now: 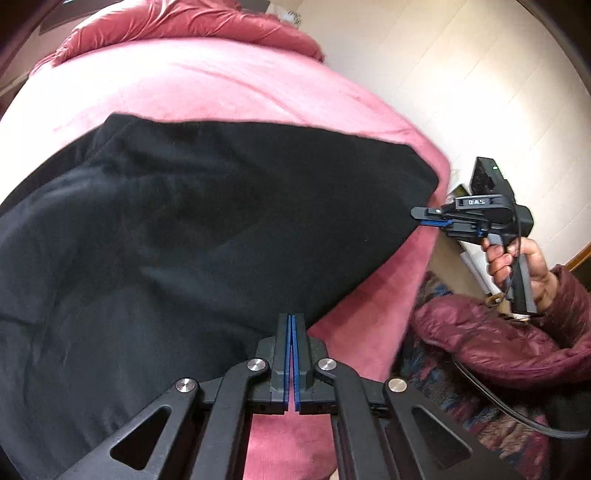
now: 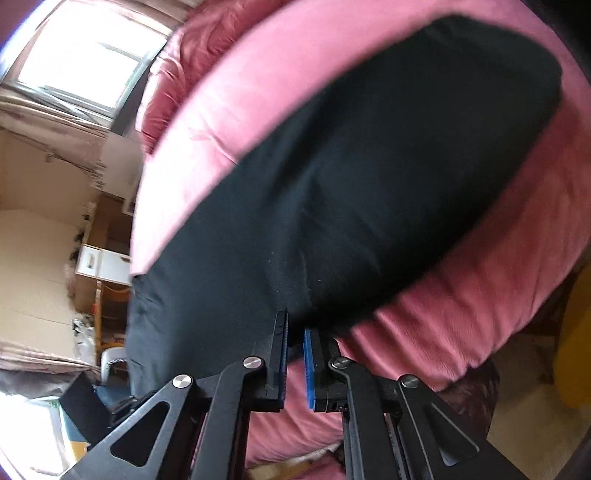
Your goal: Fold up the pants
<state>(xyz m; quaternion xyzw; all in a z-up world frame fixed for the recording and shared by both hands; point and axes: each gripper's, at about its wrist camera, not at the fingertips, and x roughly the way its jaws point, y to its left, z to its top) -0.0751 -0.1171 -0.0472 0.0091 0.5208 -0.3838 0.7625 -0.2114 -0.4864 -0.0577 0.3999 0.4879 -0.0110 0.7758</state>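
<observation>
Surroundings: pink blanket under black pants; quilt bunched far.
Axis: pants laid left-right.
Left gripper: clamped on near hem.
Right gripper: narrow, hem pinched.

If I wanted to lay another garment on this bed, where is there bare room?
Bare pink bedcover lies between the black pants and the bunched red duvet at the far end. A narrower strip runs along the near edge. The near side is crowded: both hand-held grippers, left and right, are there.
</observation>
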